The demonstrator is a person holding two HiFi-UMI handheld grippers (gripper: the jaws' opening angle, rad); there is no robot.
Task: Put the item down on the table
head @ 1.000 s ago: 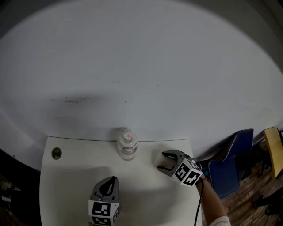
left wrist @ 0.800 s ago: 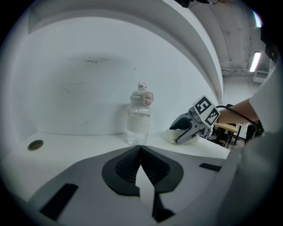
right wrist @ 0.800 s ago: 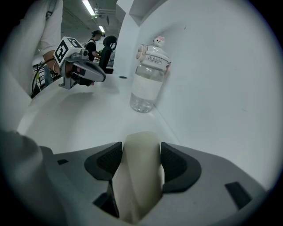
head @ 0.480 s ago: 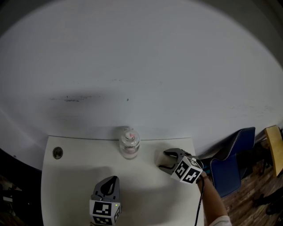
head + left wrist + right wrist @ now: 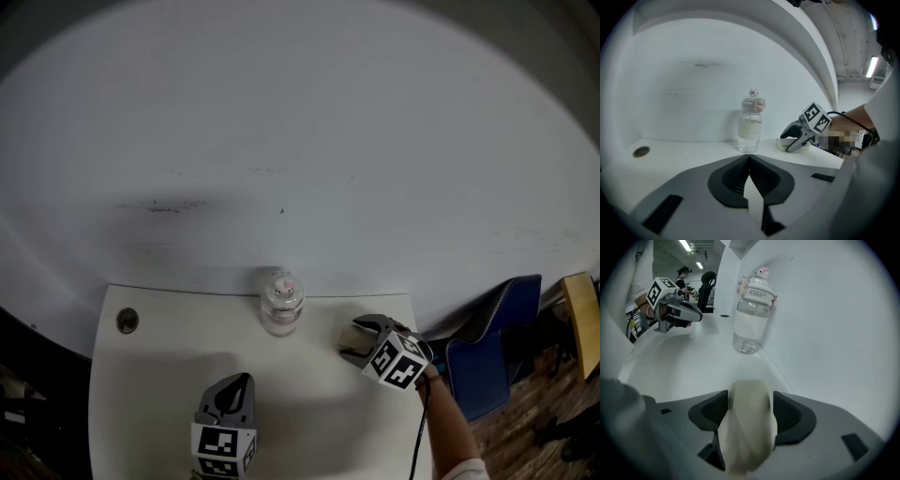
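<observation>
By bottle point(image 5: 282, 302), right tongs point(image 5: 351, 344) keep item point(image 5: 749, 423)

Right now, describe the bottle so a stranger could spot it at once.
Find the white table against the pale wall. At its far edge stands a clear bottle, upright. It alone is transparent, with a tiny figure on its lid.

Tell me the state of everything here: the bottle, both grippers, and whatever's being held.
bottle: upright on the table, cap closed, clear liquid inside.
left gripper: shut, empty.
right gripper: shut on the cream item.
cream item: clamped between the right gripper's jaws, not yet released.
</observation>
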